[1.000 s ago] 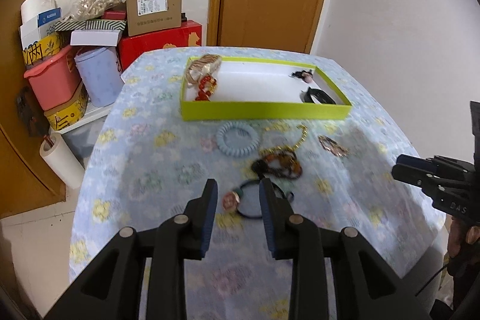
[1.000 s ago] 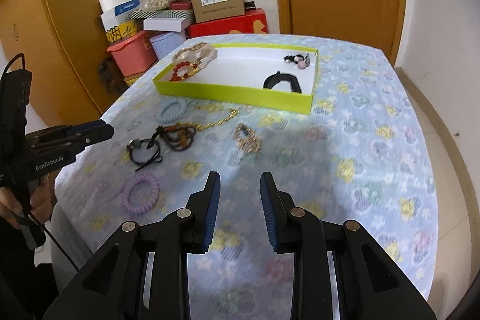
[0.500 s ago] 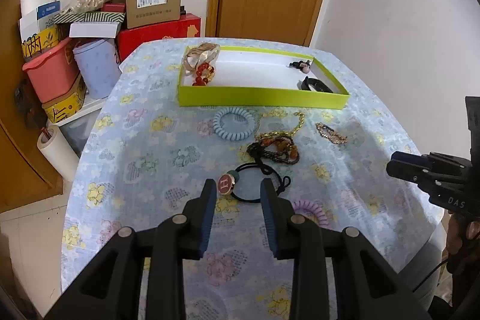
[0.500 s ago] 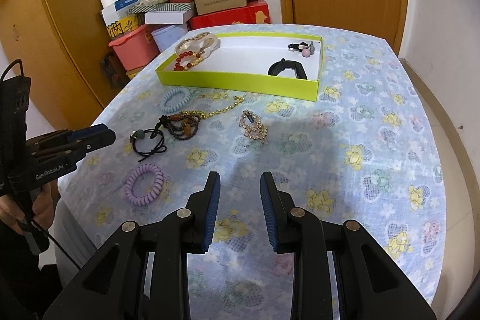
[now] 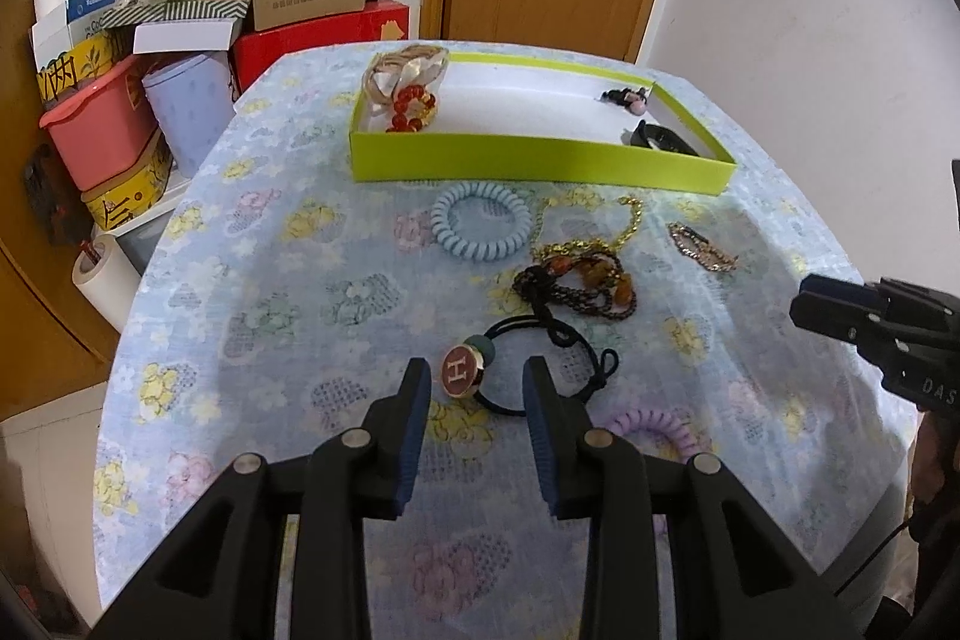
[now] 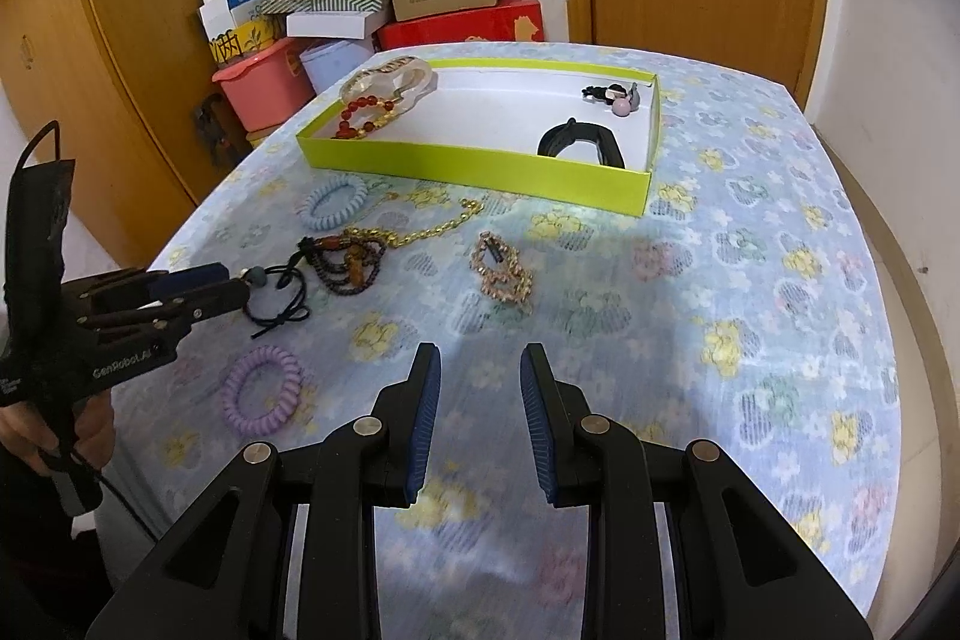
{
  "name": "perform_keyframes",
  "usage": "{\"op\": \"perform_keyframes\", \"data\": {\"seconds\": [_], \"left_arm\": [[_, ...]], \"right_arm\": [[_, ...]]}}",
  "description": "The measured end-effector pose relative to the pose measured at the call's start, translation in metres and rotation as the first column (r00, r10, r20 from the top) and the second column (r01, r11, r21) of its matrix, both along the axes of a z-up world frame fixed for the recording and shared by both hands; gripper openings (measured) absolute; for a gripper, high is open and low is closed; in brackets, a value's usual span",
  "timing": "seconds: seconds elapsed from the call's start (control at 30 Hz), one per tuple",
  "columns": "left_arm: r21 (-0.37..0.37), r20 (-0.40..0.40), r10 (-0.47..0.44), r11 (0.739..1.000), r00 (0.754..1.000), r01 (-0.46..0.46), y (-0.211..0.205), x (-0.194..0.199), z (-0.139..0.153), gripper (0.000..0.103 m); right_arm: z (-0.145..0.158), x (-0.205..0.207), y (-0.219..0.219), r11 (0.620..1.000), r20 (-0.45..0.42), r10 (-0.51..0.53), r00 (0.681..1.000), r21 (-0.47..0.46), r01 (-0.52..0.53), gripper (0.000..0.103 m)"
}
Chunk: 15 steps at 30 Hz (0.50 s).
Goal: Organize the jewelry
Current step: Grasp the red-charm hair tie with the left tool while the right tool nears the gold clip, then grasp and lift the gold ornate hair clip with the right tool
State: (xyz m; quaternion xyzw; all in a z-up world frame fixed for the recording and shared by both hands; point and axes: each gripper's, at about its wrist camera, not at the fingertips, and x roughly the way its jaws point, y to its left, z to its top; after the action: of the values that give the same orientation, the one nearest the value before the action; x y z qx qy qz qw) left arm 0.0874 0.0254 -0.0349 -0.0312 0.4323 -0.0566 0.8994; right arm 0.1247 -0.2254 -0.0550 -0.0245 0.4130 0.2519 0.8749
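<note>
A black hair tie with a round red "H" button (image 5: 461, 369) lies on the flowered tablecloth. My left gripper (image 5: 477, 376) hangs low over it, open, and the button shows between the fingertips with neither pad pressing on it. From the right wrist view the left gripper (image 6: 231, 287) points at the tie's green bead (image 6: 258, 277). My right gripper (image 6: 480, 361) is open over bare cloth with nothing between its fingers. A lime-green tray (image 5: 540, 157) at the back holds red beads, a black band and a small clip.
Loose on the cloth lie a light-blue coil tie (image 5: 480, 226), a gold chain (image 5: 630, 214), a dark bead bracelet (image 5: 576, 283), a rose-gold bracelet (image 5: 702, 247) and a purple coil tie (image 5: 654, 427). Boxes and tubs (image 5: 102, 130) are stacked beyond the table's left edge.
My left gripper has sunk toward the black hair tie and its jaws have widened a little, so the button now sits between the tips. The right gripper has barely moved.
</note>
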Motion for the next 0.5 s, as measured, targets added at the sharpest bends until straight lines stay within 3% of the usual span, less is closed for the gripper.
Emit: {"op": "perform_keyframes", "data": {"seconds": [0.2,0.37,0.5], "left_arm": [[0.057,-0.005,0.007,0.998,1.000,-0.007,-0.006,0.004,-0.006,0.032],[0.087,0.009,0.031,0.996,0.999,-0.032,-0.005,0.006,-0.008,0.014],[0.077,0.009,0.035,0.996,0.999,-0.036,-0.003,0.006,-0.008,0.013]], "right_arm": [[-0.007,0.024,0.008,1.000,0.012,0.021,1.000,-0.023,-0.021,0.029],[-0.015,0.043,0.016,0.998,0.006,0.041,0.999,-0.044,-0.041,0.029],[-0.015,0.046,0.021,0.997,0.019,0.060,0.998,-0.055,-0.059,0.029]]}}
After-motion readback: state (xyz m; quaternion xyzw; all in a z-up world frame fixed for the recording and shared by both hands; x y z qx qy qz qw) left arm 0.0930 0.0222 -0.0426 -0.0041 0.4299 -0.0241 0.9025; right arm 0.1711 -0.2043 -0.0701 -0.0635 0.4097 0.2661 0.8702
